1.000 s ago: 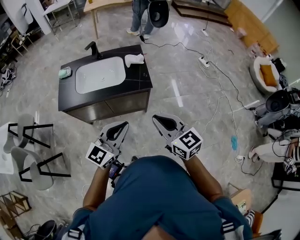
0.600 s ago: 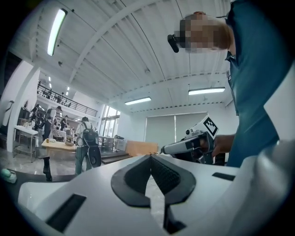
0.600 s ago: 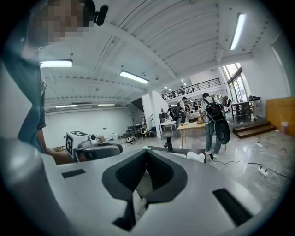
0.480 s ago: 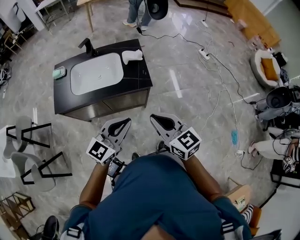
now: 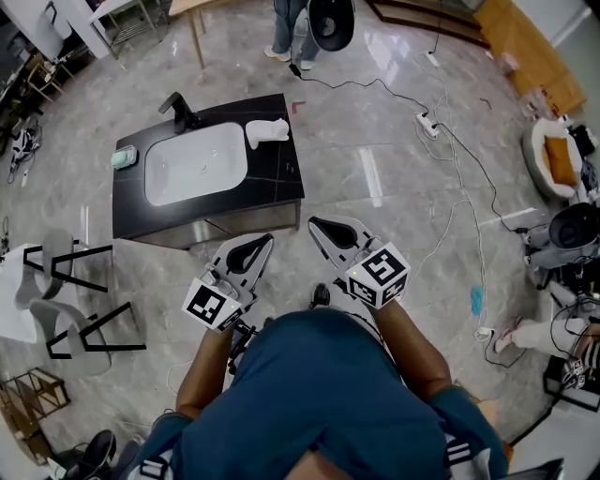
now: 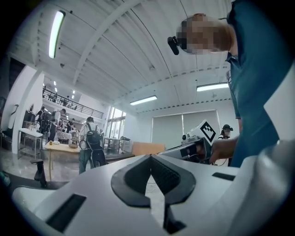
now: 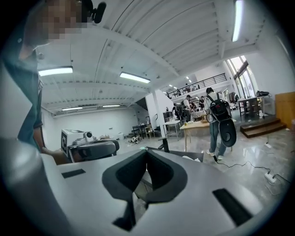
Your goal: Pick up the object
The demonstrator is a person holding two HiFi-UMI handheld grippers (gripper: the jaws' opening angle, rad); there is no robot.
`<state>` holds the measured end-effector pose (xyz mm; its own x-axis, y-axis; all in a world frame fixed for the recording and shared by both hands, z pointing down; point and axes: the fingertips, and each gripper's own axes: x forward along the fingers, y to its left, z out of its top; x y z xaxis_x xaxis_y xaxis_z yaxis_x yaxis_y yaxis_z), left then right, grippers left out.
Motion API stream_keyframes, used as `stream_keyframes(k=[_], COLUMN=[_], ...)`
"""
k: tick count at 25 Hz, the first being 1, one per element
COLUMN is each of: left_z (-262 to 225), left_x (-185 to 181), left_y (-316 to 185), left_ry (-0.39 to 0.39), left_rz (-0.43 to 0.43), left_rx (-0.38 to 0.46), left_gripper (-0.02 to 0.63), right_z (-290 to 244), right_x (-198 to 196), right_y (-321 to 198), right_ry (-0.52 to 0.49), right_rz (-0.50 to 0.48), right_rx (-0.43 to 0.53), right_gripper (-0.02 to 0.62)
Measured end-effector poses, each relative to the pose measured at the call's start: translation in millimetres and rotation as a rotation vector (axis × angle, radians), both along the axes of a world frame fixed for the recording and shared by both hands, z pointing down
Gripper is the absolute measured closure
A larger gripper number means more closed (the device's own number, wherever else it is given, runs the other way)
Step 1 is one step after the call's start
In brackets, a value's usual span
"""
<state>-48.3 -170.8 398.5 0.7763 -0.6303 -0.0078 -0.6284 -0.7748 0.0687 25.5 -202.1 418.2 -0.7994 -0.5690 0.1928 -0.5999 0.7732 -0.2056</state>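
A black counter point(image 5: 283, 171) with a white sink basin point(image 5: 195, 162) stands on the floor ahead of me. On it lie a white object point(image 5: 266, 131) at the far right corner, a small green dish point(image 5: 124, 157) at the left end and a black tap point(image 5: 178, 111). My left gripper point(image 5: 264, 241) and right gripper point(image 5: 315, 224) hover side by side short of the counter's near edge, both shut with nothing between the jaws. In the right gripper view the jaws point(image 7: 146, 150) point toward the counter, and the white object point(image 7: 189, 158) lies beyond them.
Two black-framed chairs point(image 5: 56, 286) stand at the left. Cables and a power strip point(image 5: 430, 125) run over the marble floor to the right. A person point(image 5: 291, 28) stands beyond the counter beside a wooden table point(image 5: 202, 7). A round pet bed point(image 5: 555, 157) lies far right.
Both grippers have drifted a little to the right and forward with my body, closer to the counter's near edge. Their jaws stay shut.
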Motion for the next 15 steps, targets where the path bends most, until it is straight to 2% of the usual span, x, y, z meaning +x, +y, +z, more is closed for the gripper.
stream_keyframes(k=[4,11,15], left_z=[-0.6,3.0,7.9], left_x=[21.0,28.8,25.0], left_y=[-16.8,-17.8,-15.8], left_ry=[-0.031,-0.066,-0.1], left_rz=[0.018,-0.045,-0.074], left_rx=[0.017,-0.001,-0.018], left_gripper=[0.603,0.603,0.603], right_z=[2.0,8.1,17.3], right_x=[9.8,32.6,29.0], right_y=[-14.7,-19.7,-28.1], right_ry=[-0.005,-0.022,-0.008], right_rz=[-0.024,-0.056,-0.092], right_rx=[0.0,-0.017,-0.024], right_gripper=[0.581,0.581,0.581])
